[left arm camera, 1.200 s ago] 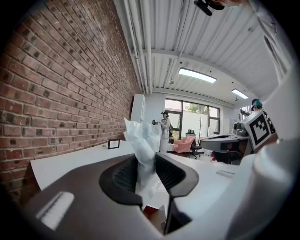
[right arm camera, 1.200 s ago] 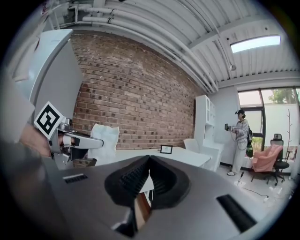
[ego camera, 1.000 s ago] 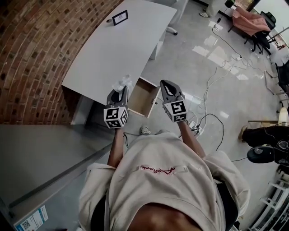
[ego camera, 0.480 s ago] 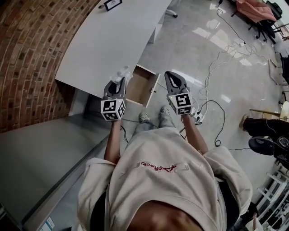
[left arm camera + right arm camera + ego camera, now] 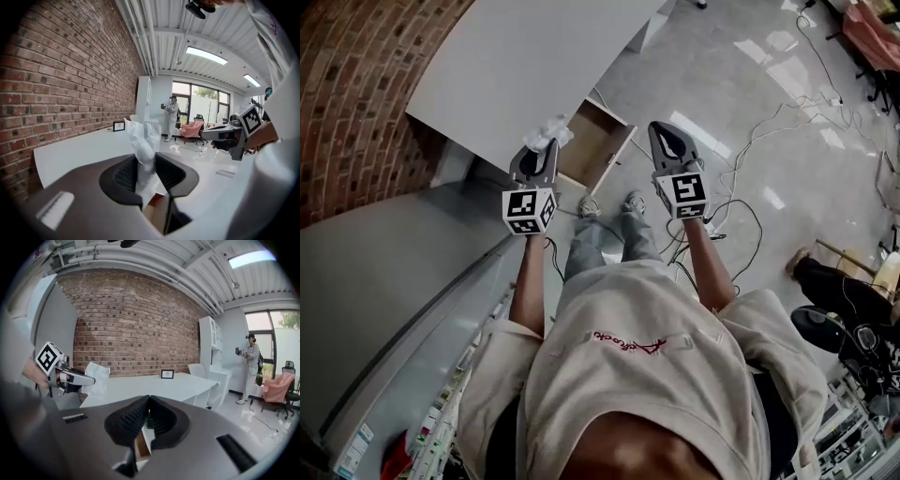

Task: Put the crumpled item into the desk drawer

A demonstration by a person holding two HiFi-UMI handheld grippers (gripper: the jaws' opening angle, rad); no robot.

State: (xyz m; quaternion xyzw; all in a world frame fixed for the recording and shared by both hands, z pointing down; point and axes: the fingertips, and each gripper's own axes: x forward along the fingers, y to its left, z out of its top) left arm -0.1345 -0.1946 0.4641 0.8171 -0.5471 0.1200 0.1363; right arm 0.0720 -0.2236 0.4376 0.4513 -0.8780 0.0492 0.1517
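We note: L gripper (image 5: 147,161) clamped on crumpled white wad (image 5: 143,136), at desk (image 5: 534,66) front edge, just beside open drawer (image 5: 598,142). R gripper (image 5: 147,403) jaws together, nothing betw. them.

Brick wall (image 5: 356,103): red-brown, along the left of the head view.
Floor (image 5: 769,112): pale, glossy, reflecting light.
Cables (image 5: 750,216): loose, looping over the floor at right.
Picture frame (image 5: 167,374): small, black, upright before the brick wall.
Person (image 5: 251,363): standing far off beside windows (image 5: 274,329).
Chair (image 5: 276,386): pink-draped, near that person.
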